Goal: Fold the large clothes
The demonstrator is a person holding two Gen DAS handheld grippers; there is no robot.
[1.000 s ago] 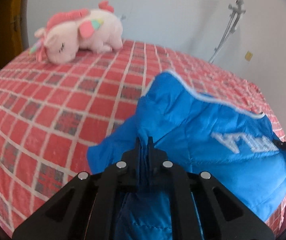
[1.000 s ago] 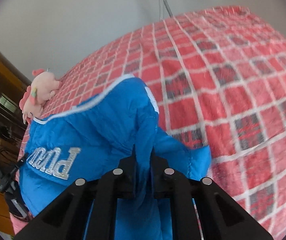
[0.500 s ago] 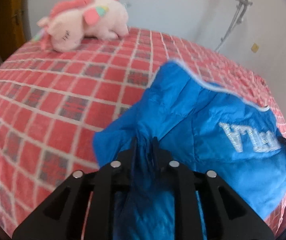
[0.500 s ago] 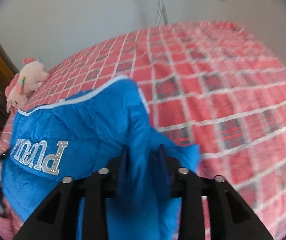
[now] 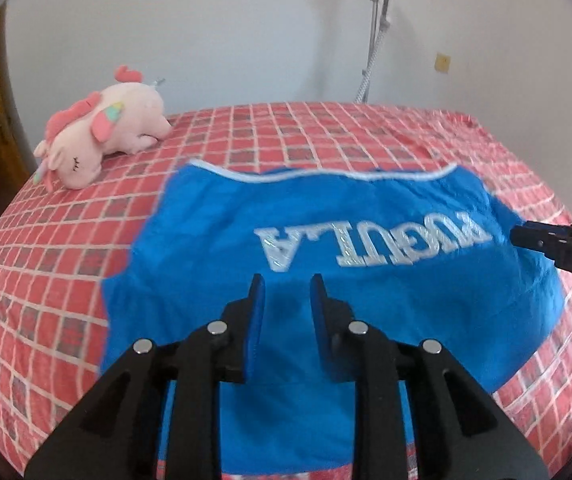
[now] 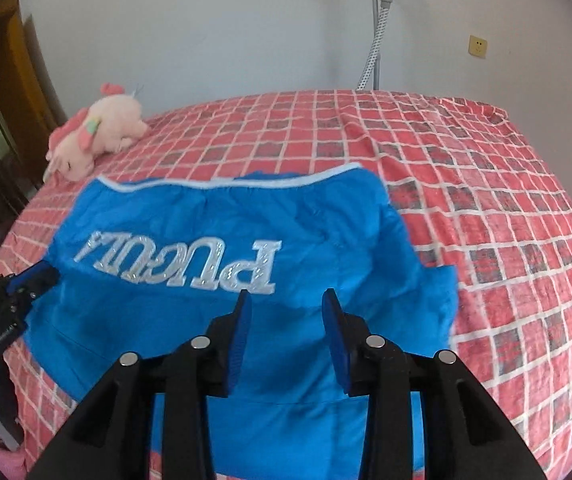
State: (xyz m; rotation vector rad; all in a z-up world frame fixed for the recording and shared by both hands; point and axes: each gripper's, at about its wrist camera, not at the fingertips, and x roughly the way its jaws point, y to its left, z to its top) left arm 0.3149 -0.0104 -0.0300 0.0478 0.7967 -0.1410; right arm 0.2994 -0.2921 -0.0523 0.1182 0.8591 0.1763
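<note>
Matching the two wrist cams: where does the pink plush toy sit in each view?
Left wrist: pink plush toy at left, upper-middle, lying on the red checked bedspread, past the far left corner of the blue garment.
Right wrist: same toy at left, a bit smaller, again beyond the garment's far left corner.
Shared landmark: the silver lettering on the garment, upside down in both.
</note>
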